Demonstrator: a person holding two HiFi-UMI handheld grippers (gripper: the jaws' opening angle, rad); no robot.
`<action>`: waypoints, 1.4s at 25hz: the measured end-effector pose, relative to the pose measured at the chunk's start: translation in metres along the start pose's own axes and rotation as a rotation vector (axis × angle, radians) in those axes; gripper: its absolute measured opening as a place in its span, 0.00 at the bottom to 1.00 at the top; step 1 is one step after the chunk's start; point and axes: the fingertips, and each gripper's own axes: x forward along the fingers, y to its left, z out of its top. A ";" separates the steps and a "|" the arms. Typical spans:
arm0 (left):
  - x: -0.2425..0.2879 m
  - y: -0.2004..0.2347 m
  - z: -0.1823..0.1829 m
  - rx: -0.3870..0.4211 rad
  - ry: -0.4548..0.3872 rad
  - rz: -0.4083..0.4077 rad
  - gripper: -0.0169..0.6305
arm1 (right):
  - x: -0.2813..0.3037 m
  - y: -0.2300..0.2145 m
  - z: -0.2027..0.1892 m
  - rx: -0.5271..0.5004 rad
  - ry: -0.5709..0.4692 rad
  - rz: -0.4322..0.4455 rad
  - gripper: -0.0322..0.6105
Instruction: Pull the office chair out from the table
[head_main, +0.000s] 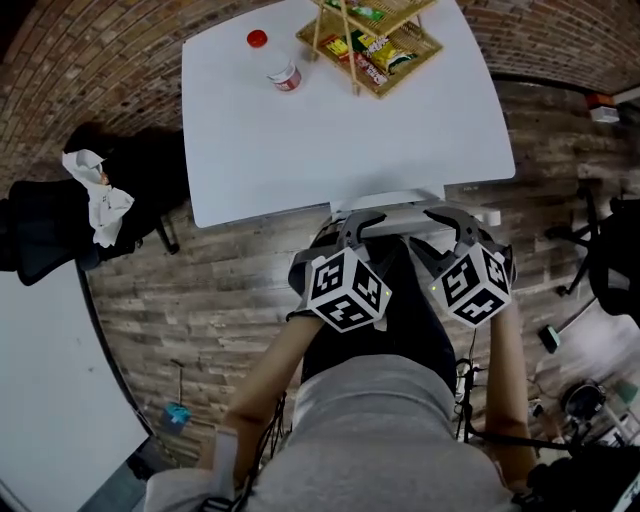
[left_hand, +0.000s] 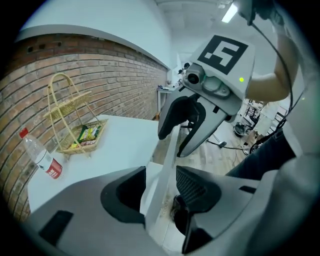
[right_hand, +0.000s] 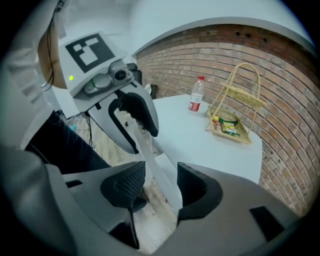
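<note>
Straddling the office chair backrest (head_main: 390, 200), left gripper (head_main: 362, 226) and right gripper (head_main: 450, 225) hold jaws apart, table (head_main: 300, 150) close ahead.

A red-capped bottle (head_main: 282, 72) stands near a wicker basket (head_main: 412, 65) holding snack packets (head_main: 385, 55).

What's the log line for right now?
left gripper: open, astride chair back | right gripper: open, astride chair back | chair back: beside table

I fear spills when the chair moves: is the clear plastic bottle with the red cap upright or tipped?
Upright. The clear plastic bottle with the red cap stands on its base on the white table, cap uppermost.
</note>
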 end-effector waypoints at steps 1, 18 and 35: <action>0.003 -0.001 -0.001 0.008 0.015 -0.008 0.31 | 0.003 0.000 -0.005 -0.054 0.041 -0.001 0.38; 0.049 -0.011 -0.035 0.230 0.332 -0.026 0.31 | 0.047 0.008 -0.055 -0.555 0.367 0.043 0.38; 0.066 -0.004 -0.051 0.312 0.403 0.043 0.17 | 0.064 0.001 -0.066 -0.580 0.377 0.016 0.20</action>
